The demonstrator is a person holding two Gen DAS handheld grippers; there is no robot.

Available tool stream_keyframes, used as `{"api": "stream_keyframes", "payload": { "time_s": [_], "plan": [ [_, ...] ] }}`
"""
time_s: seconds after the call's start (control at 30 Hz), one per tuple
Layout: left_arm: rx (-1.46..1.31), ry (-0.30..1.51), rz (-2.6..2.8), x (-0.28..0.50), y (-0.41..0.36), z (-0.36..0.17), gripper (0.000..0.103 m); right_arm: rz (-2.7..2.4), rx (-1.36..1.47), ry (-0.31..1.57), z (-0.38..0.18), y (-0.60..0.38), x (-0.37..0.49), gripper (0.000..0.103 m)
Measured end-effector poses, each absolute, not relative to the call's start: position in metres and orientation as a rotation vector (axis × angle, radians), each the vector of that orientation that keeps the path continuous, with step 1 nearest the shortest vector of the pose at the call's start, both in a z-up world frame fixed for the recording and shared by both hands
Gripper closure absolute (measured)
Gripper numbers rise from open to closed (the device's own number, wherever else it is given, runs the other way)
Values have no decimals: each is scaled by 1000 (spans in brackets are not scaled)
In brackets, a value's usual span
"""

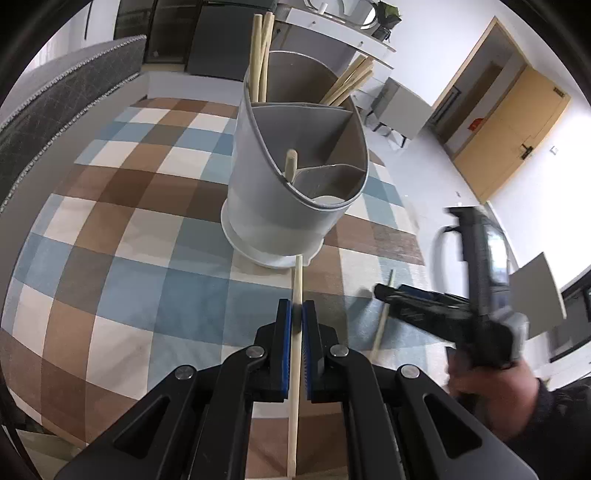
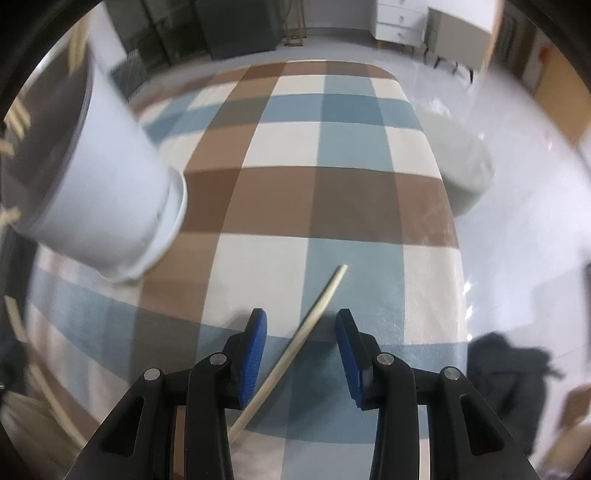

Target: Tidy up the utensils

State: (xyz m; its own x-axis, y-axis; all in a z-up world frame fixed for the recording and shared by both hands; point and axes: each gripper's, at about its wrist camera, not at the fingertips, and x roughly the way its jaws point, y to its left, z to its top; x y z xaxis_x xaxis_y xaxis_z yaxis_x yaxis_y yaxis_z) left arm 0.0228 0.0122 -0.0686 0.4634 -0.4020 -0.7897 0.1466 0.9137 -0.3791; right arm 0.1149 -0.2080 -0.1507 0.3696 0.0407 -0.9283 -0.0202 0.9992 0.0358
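Note:
A grey utensil holder (image 1: 295,177) with several compartments stands on the checked tablecloth (image 1: 129,229). Wooden chopsticks (image 1: 260,55) stand in its rear compartments and one wooden handle (image 1: 290,164) in a front one. My left gripper (image 1: 296,314) is shut on a wooden chopstick (image 1: 297,369) that points toward the holder's base. My right gripper (image 2: 300,325) is open, its fingers on either side of a chopstick (image 2: 295,347) lying on the cloth; it also shows in the left wrist view (image 1: 399,295), over that chopstick (image 1: 380,328). The holder is blurred at left in the right wrist view (image 2: 99,184).
The table's right edge (image 2: 454,229) drops to a pale floor. A grey round stool (image 2: 465,170) stands beside it. A padded grey bench back (image 1: 55,110) lies left of the table. White drawers (image 2: 400,22) and a door (image 1: 513,125) are far off.

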Motion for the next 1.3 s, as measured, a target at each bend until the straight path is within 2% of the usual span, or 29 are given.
{"api": "stream_keyframes", "payload": {
  "time_s": [0.03,0.1,0.17,0.9,1.2,1.3],
  "plan": [
    [-293,1038,-357,23,15,-67,102,39,-12,1190,-151,-201,115,69],
    [-310,1026,-365,24,21,-64,102,72,-76,1180,-152,-186,111,91],
    [-352,1028,-375,26,29,-63,102,112,-104,1190,-152,-176,106,98],
    [-401,1041,-369,31,40,-68,102,320,-357,1327,-157,-132,86,93],
    [-369,1041,-361,30,33,-69,102,341,-361,1239,-157,-127,57,98],
    [-336,1033,-358,28,29,-67,102,347,-271,1217,-153,-136,54,99]
  ]
}}
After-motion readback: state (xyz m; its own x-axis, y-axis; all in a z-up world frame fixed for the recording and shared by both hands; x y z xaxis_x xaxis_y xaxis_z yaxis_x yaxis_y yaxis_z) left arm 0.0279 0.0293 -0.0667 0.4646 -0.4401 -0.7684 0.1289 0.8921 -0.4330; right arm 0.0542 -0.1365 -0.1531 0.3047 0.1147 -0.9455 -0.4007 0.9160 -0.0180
